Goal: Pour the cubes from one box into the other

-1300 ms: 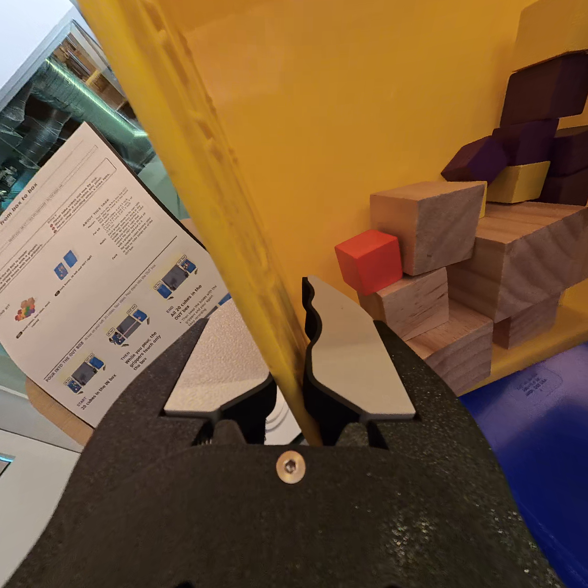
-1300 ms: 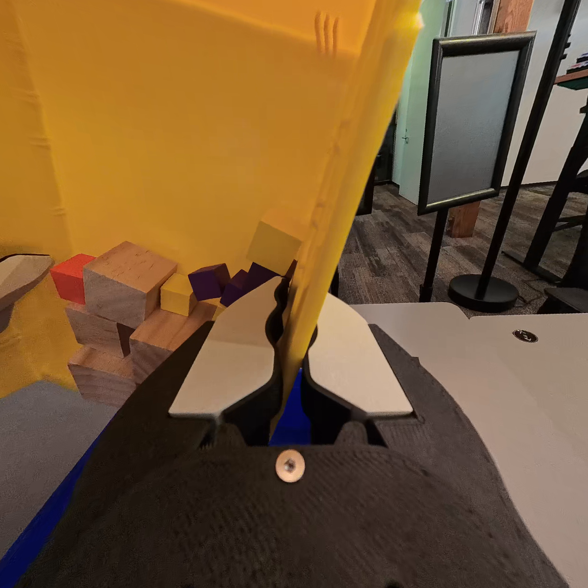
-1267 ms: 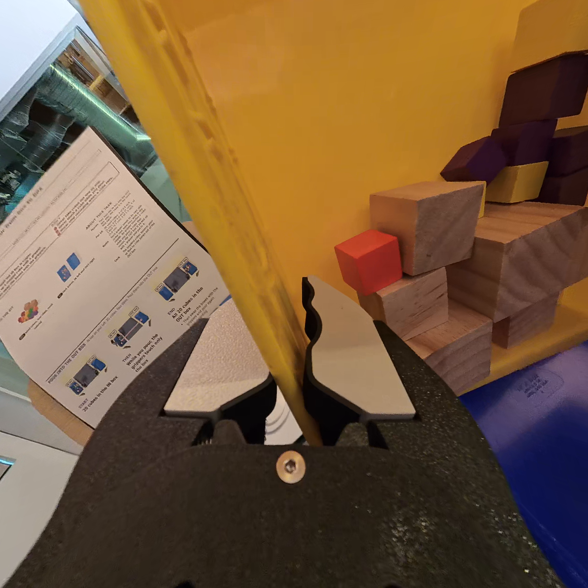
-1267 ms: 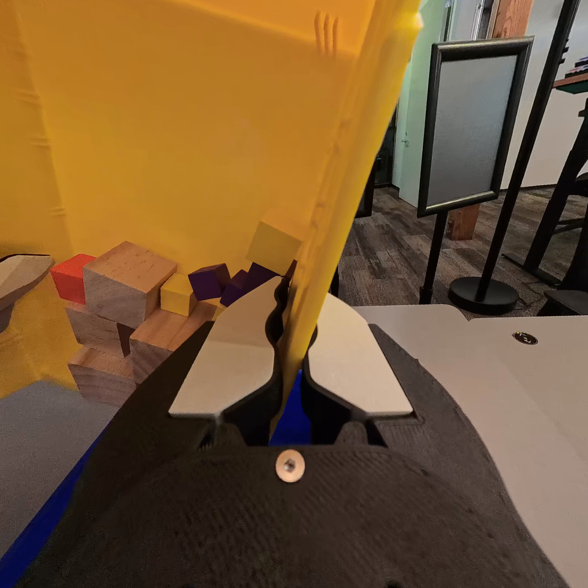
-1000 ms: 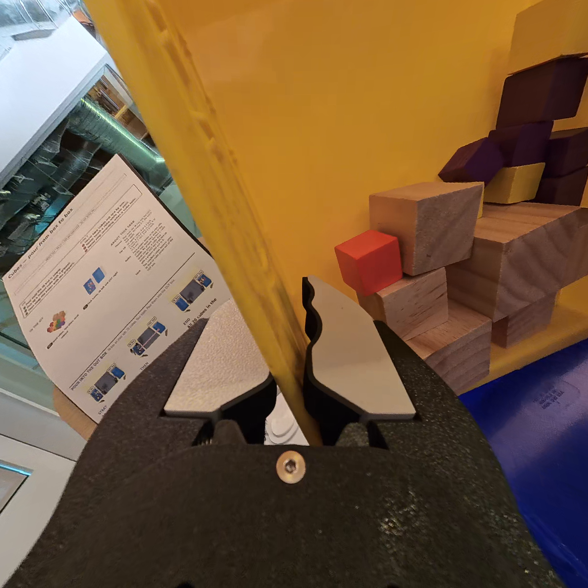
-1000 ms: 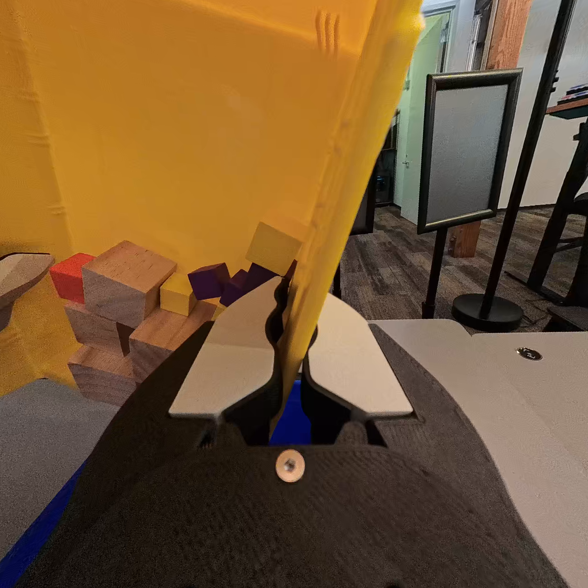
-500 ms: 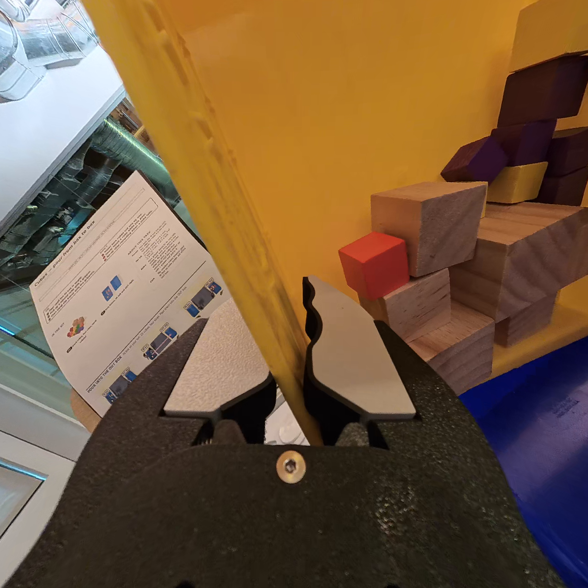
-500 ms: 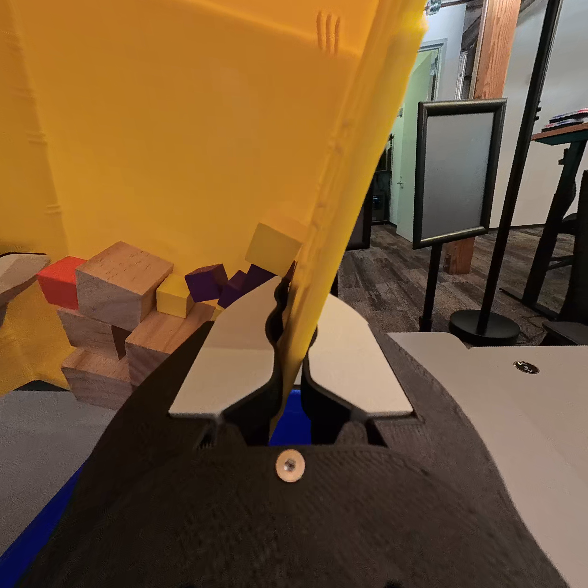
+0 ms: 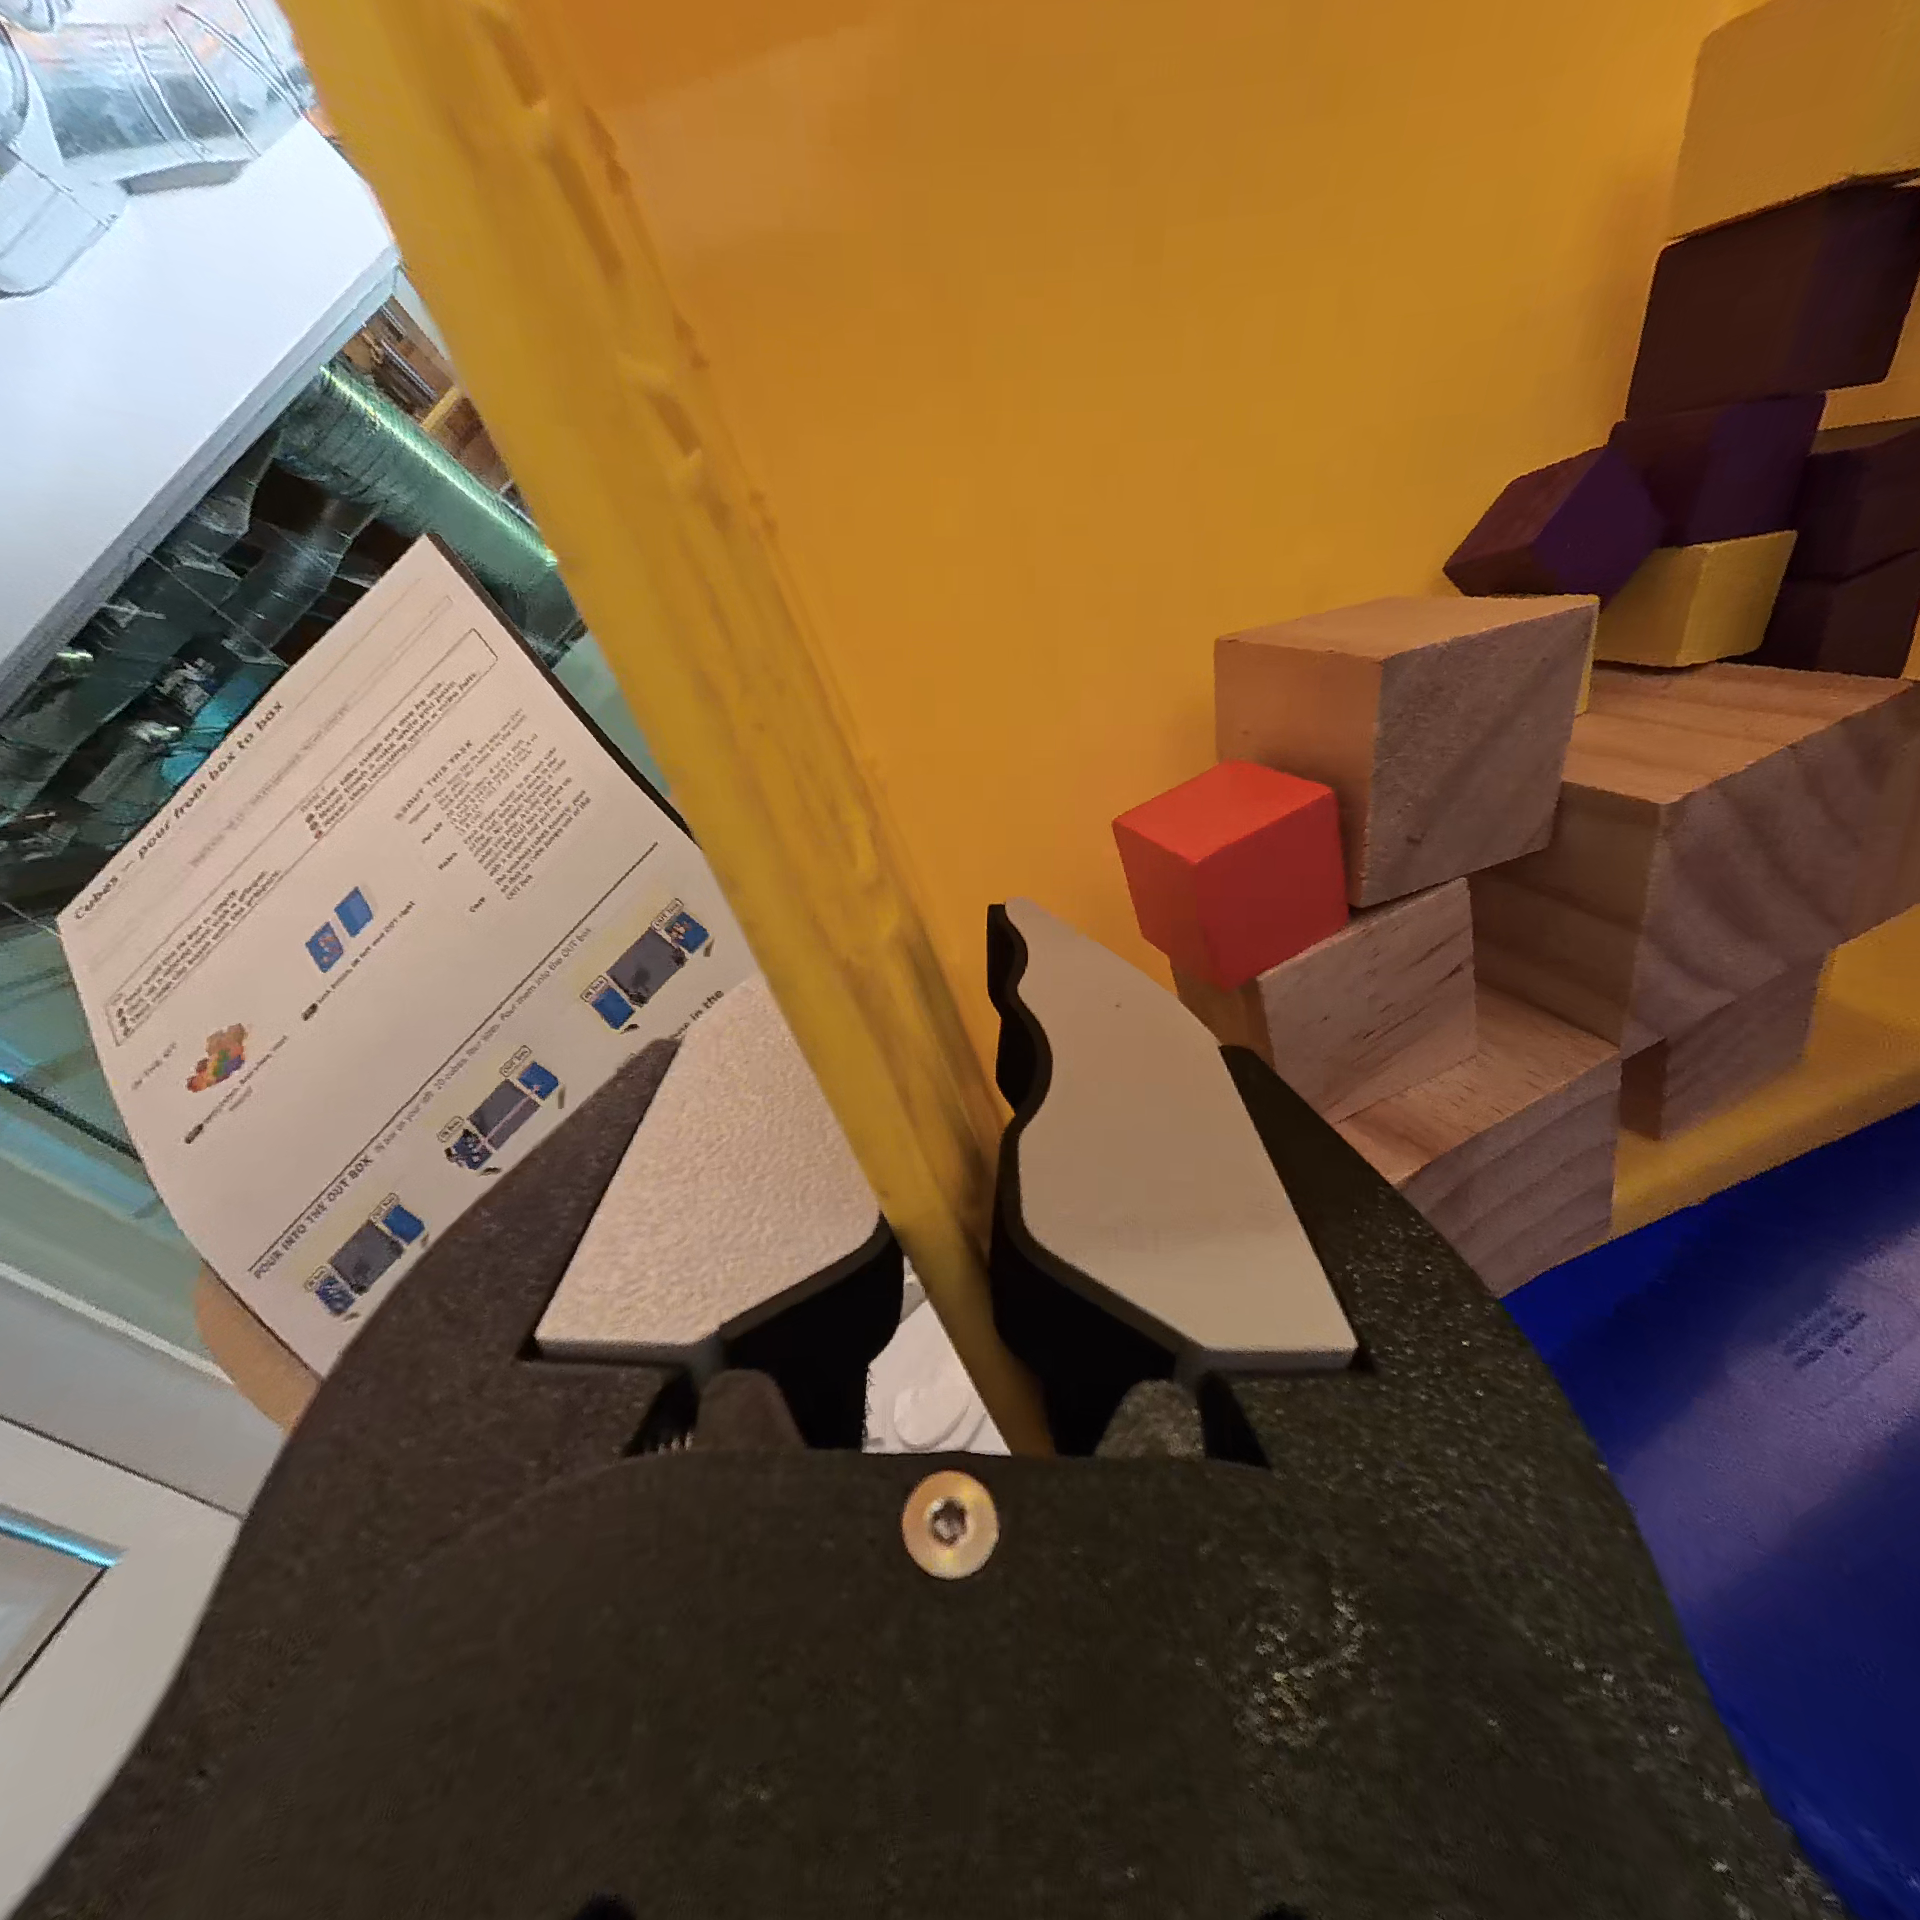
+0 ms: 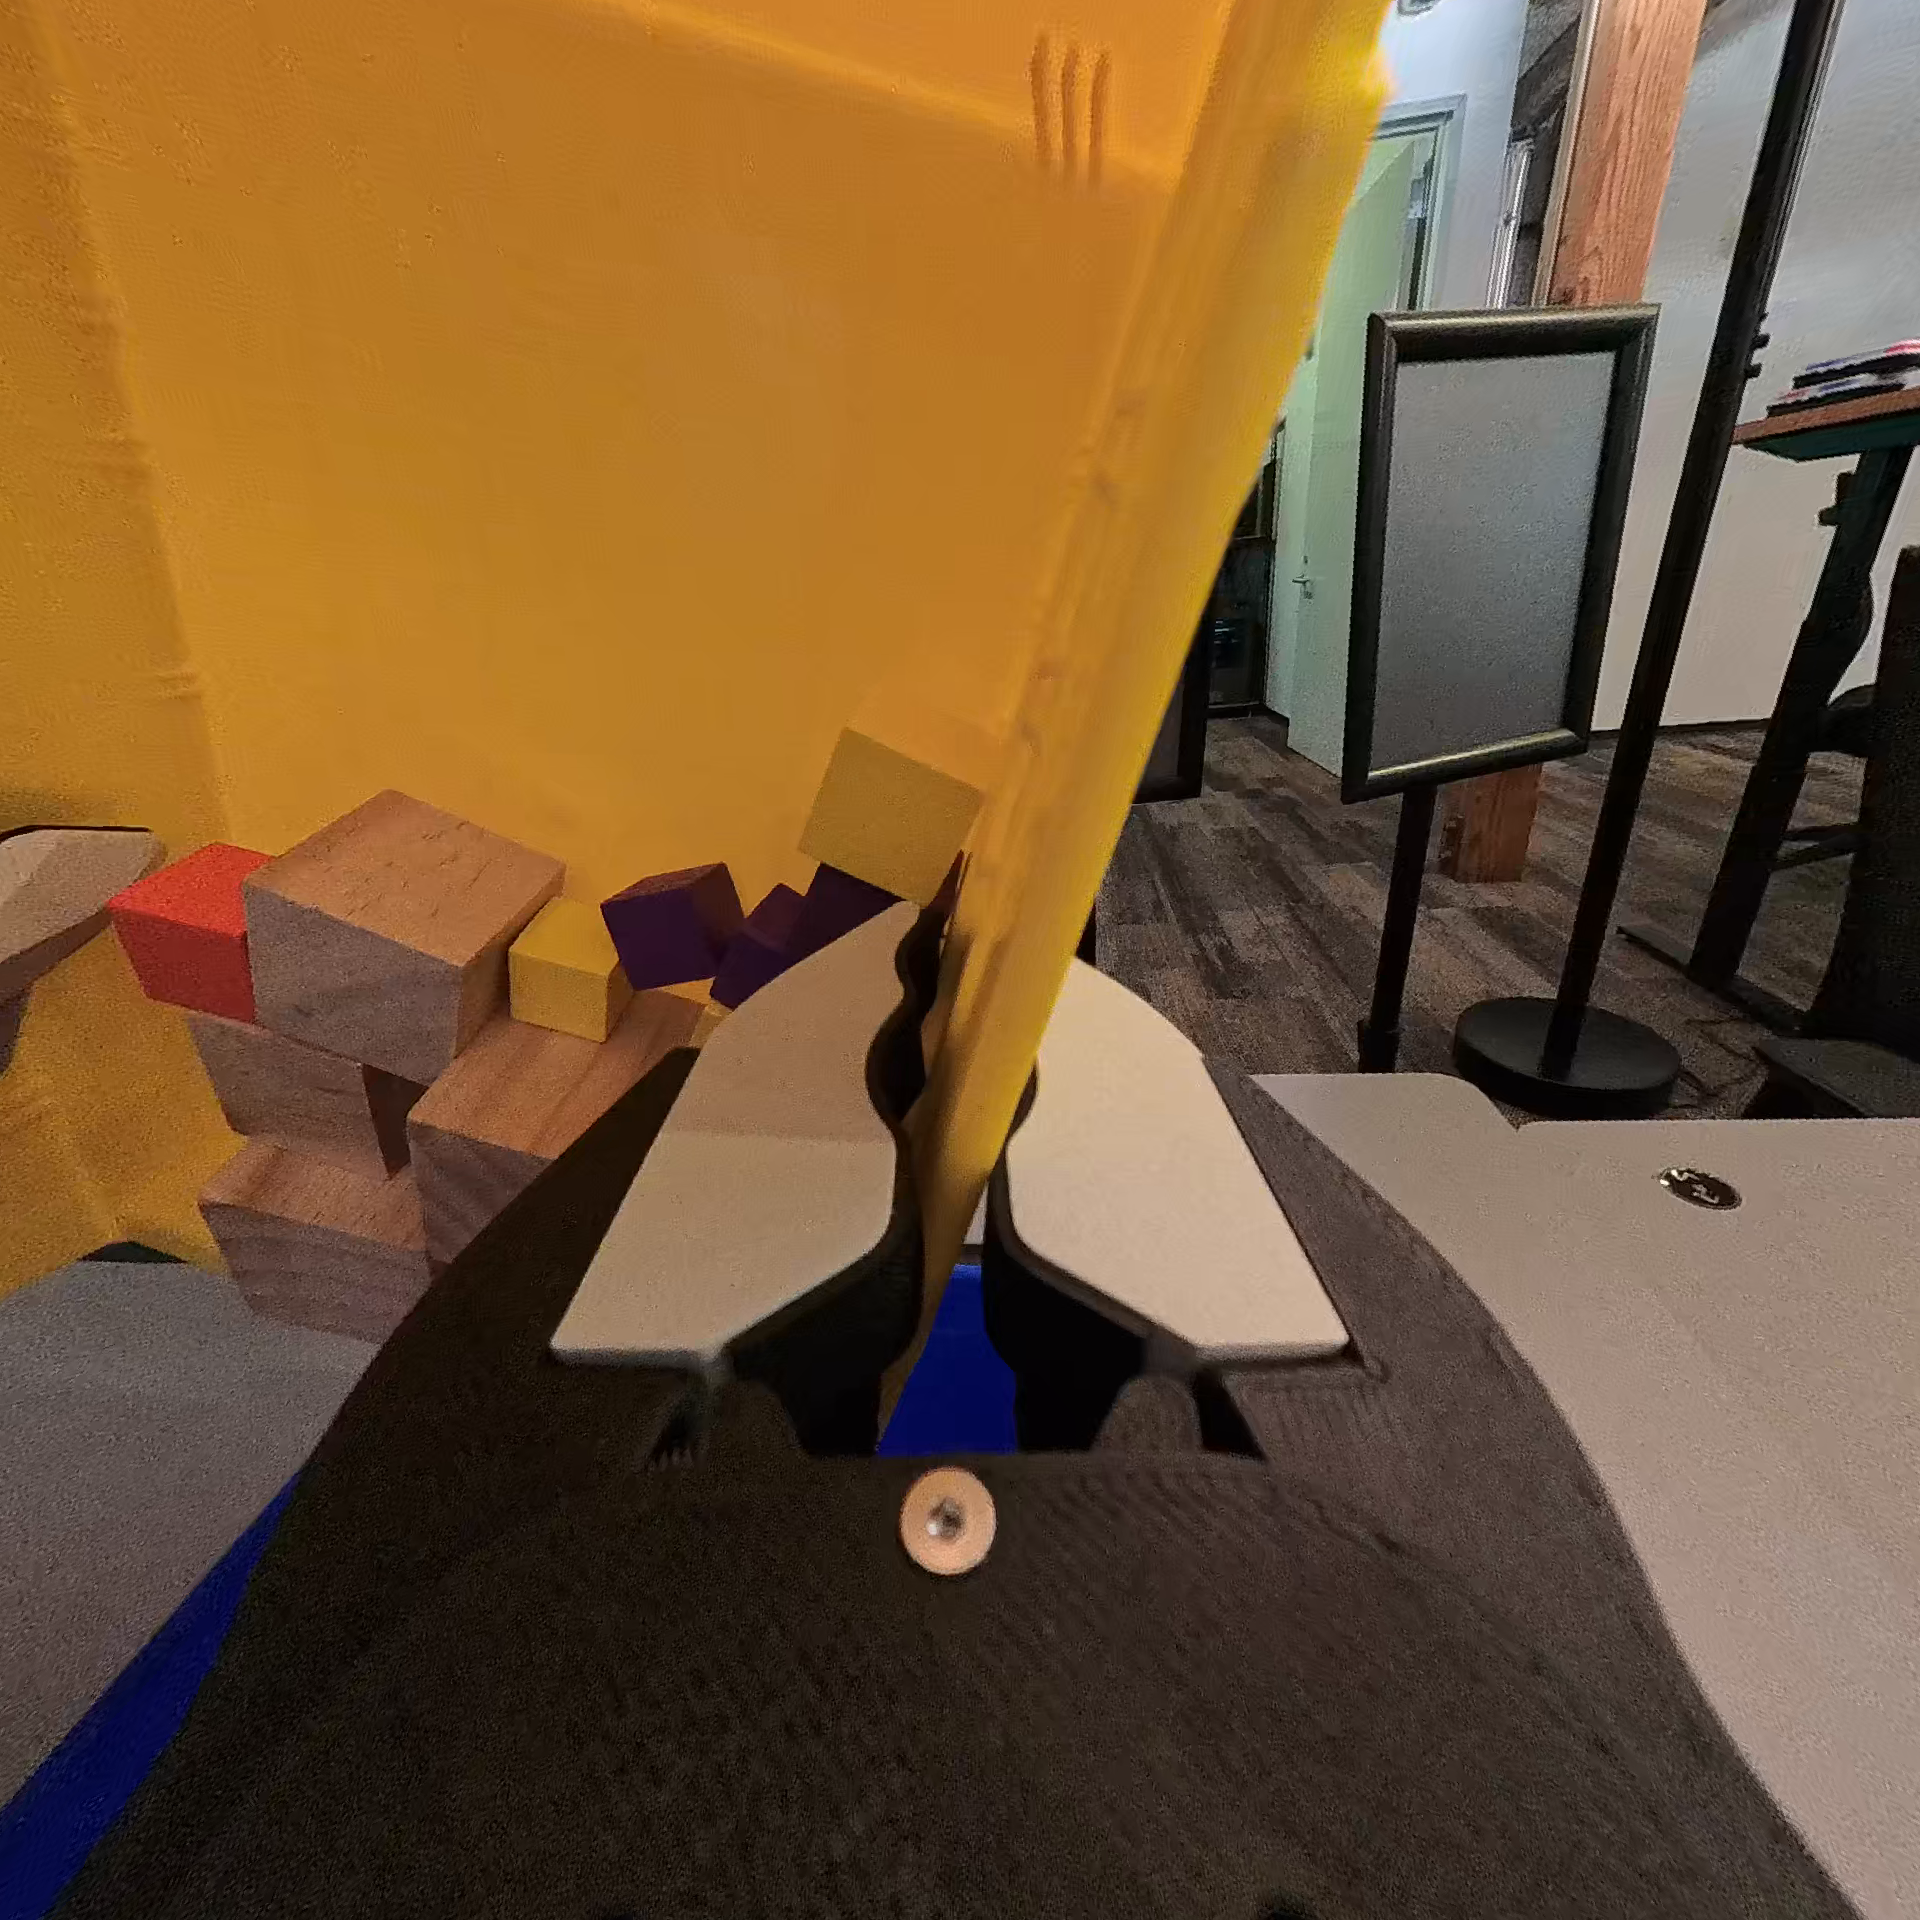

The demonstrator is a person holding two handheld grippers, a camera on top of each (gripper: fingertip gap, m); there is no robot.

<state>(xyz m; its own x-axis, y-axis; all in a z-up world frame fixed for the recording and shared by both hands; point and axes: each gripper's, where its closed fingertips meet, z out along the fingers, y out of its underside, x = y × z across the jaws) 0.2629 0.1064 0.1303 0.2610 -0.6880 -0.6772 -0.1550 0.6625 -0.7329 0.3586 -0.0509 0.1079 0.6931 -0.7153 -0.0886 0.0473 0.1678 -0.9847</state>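
A yellow box (image 9: 1039,364) is tipped steeply, its floor standing almost upright. My left gripper (image 9: 935,1039) is shut on its left wall. My right gripper (image 10: 971,1039) is shut on its right wall (image 10: 1122,520). Cubes are piled against the box's low edge: wooden cubes (image 9: 1403,748), a red cube (image 9: 1231,862), purple cubes (image 9: 1558,520) and yellow cubes (image 9: 1694,597). The same pile shows in the right wrist view, with wooden cubes (image 10: 395,925), the red cube (image 10: 187,925) and a large yellow cube (image 10: 888,810). A blue box (image 9: 1714,1403) lies just below the low edge.
A printed instruction sheet (image 9: 343,935) stands to the left on a clipboard. A grey table (image 10: 1662,1351) extends to the right. A framed sign on a stand (image 10: 1496,540) and a black pole base (image 10: 1569,1049) stand on the floor beyond it.
The yellow box has tilted a little further, and both wrist views have swung upward. The red cube and the wooden pile shifted slightly toward the low edge. Both grippers keep their hold.
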